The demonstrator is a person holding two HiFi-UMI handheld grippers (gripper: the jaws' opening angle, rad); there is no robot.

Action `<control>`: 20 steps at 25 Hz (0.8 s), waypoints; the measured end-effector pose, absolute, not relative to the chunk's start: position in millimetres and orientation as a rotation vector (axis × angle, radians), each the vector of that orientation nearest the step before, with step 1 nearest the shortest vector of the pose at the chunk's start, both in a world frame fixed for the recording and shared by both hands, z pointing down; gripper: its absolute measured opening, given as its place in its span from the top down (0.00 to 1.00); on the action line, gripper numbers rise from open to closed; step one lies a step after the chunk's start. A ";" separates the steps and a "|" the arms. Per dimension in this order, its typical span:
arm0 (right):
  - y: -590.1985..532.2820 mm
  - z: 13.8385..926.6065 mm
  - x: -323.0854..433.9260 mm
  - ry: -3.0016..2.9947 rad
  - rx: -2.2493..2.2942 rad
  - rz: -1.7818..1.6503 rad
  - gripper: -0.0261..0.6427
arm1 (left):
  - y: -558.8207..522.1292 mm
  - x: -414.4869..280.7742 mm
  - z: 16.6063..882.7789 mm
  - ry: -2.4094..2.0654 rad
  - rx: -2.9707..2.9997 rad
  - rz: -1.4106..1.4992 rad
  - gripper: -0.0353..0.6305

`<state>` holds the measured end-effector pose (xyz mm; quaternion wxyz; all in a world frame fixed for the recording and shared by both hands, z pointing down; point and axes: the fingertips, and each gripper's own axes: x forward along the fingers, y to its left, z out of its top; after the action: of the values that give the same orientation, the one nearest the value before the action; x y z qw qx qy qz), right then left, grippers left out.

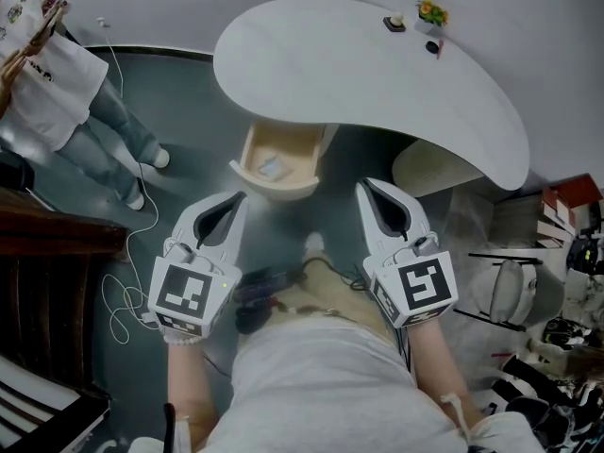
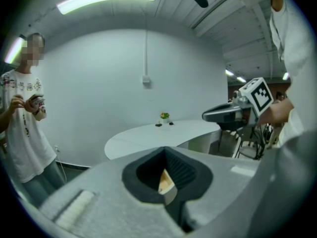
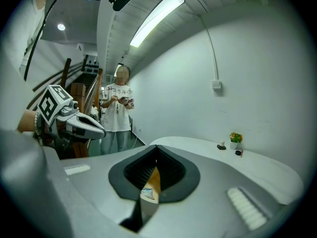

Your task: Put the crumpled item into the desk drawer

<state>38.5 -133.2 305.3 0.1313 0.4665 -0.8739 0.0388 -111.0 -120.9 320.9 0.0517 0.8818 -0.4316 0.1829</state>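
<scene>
My left gripper (image 1: 238, 199) and right gripper (image 1: 362, 187) both have their jaws pressed together, with nothing between them. The crumpled item (image 1: 274, 166) lies in the open drawer (image 1: 247, 161) under the bench (image 1: 377, 74), just ahead of both jaws.

The open pale wooden drawer (image 1: 283, 192) juts out under the near edge of the white curved desk (image 1: 377, 74), and the crumpled white item (image 1: 274, 166) lies in it. The left gripper (image 1: 236, 199) and right gripper (image 1: 364, 189) sit just before the drawer, one at each side. A small potted plant (image 1: 432, 12) stands on the desk's far right. A standing person (image 1: 75, 92) is well to the left.
</scene>
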 end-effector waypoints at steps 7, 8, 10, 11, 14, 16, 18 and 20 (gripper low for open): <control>-133.2 302.2 36.8 -2.538 1.356 0.103 0.96 | -121.2 -110.9 319.5 -1.310 2.685 0.557 0.95; -133.0 302.1 36.6 -2.539 1.356 0.101 0.96 | -121.1 -110.9 319.6 -1.309 2.685 0.557 0.95; -132.5 302.0 36.5 -2.537 1.357 0.099 0.96 | -121.0 -110.7 319.9 -1.306 2.685 0.558 0.95; -132.4 302.0 36.5 -2.537 1.356 0.098 0.96 | -121.0 -110.5 320.0 -1.304 2.685 0.557 0.95; -131.6 301.1 35.2 -2.537 1.352 0.095 0.96 | -120.6 -111.0 320.1 -1.305 2.684 0.556 0.95; -130.0 300.9 34.4 -2.537 1.349 0.092 0.96 | -120.4 -111.1 319.8 -1.305 2.687 0.553 0.95; -128.7 301.4 33.5 -2.533 1.349 0.089 0.96 | -120.6 -110.9 319.6 -1.302 2.690 0.548 0.95; -128.4 301.6 33.2 -2.529 1.352 0.084 0.96 | -120.7 -109.8 319.9 -1.297 2.694 0.550 0.95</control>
<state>33.2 -128.4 301.6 0.1360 0.4669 -0.8733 0.0292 -109.8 -120.7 319.9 0.0509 0.8850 -0.4260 0.1807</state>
